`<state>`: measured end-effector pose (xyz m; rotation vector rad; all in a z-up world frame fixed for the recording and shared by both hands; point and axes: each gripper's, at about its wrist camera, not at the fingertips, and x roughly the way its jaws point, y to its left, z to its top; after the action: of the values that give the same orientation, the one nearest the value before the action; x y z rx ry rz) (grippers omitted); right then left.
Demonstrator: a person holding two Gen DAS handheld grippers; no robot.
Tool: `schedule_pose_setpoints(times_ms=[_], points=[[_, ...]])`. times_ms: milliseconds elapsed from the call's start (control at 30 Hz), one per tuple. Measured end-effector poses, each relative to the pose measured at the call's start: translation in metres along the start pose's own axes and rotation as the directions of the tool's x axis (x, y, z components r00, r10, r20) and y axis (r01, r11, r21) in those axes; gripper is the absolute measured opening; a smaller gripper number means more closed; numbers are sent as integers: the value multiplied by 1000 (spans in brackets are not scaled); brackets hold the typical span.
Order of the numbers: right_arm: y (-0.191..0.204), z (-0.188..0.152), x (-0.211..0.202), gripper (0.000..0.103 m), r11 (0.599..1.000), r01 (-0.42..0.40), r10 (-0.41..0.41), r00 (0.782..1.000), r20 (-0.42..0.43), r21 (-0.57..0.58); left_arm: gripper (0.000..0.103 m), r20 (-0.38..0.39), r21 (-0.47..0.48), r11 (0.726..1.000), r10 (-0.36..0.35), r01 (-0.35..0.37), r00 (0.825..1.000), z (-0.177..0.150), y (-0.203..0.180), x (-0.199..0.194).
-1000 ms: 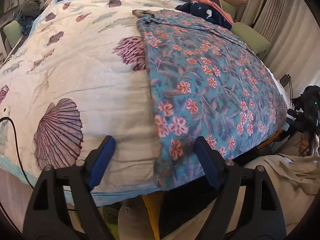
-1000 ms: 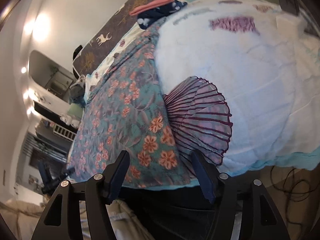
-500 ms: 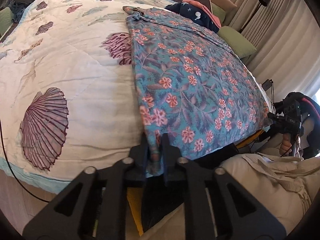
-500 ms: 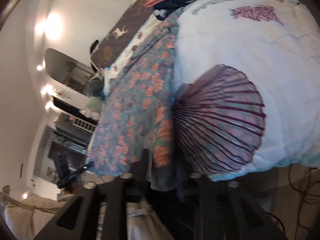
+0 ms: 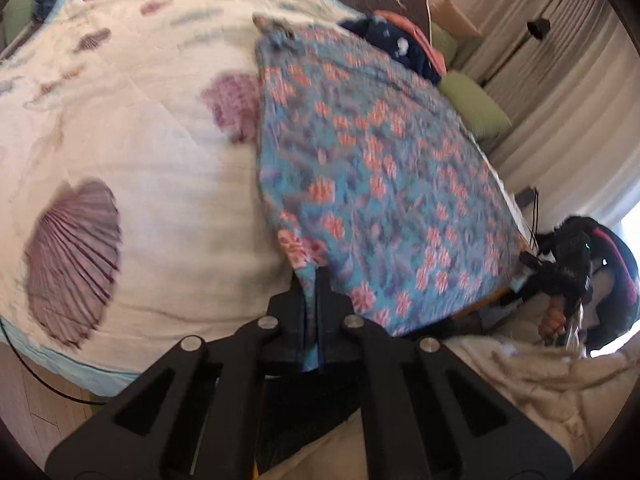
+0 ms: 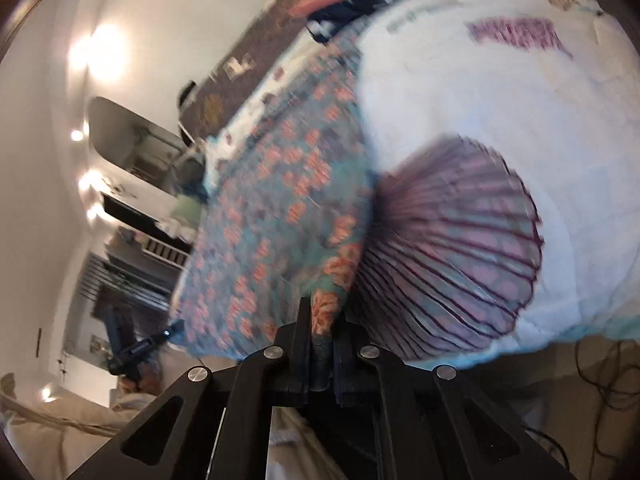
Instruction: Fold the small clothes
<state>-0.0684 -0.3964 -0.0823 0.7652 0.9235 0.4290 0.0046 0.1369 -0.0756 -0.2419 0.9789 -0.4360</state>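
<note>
teal floral cotton garment (image 5: 384, 184) spread flat over white shell-print quilt (image 5: 132, 168), near corners pinched: left black gripper (image 5: 311, 296) clamped on one, right black gripper (image 6: 322, 320) on other.

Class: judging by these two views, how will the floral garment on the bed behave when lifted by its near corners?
The floral garment probably hangs limp: it follows the bedspread. Likely light, since both tongs, left and right, pinch thin edges.
</note>
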Motion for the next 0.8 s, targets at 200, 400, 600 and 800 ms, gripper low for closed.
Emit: schedule_pose_setpoints(times_ms=[200,400,600,800], points=[[27,20,-32,6,986,-144,152,984,94,-82,5,156,-34,996,-80,86,984,35,-8,-32],[46,52,-51,6,969,-190,216,962,166,-158,5,284,65,994,-107,92,953,74,-35,-55],[69,94,-50,6,958,-187,233,948,217,-216,5,345,61,994,-101,85,933,117,-38,-56],[70,137,-33,6,966,-163,211,946,247,-201,5,354,57,997,-64,47,933,156,-37,-40]])
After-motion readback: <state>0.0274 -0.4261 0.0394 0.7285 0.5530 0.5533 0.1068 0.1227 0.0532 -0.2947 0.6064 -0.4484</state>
